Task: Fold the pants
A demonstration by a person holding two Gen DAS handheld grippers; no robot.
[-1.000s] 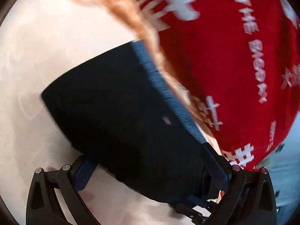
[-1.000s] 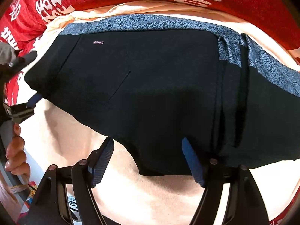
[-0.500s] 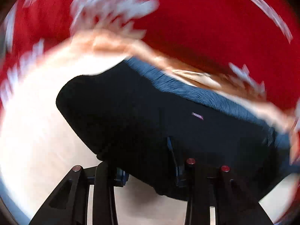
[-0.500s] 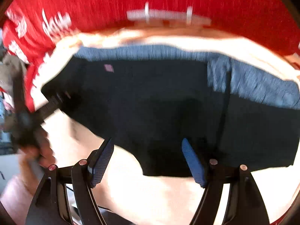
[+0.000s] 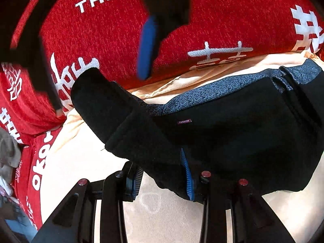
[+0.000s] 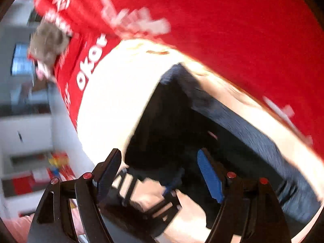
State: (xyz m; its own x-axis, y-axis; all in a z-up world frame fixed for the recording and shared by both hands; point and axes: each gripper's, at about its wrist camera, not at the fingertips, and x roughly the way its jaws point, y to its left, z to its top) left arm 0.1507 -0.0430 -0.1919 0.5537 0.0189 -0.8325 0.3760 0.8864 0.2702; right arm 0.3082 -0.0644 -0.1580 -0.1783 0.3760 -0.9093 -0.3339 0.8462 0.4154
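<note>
Two tools at work on dark pants spread over a cream sheet.

Pants [image 5: 232,133] lie flat on the sheet [image 5: 85,162], waistband [image 5: 212,93] toward the red blanket [image 5: 222,20], with one end already turned over onto the body. Left tool [image 5: 162,174] is clenched on the near edge of that turned flap. Right tool [image 6: 160,174] hangs released above the left one, its fingers [image 6: 210,176] wide apart and nothing between them; its view is blurred. To do this fold well, I would carry the pinched flap across low and level, line its edge up with the waistband, and let the free tool press the crease flat before the left lets go, or the layers may slide and bunch.
</note>
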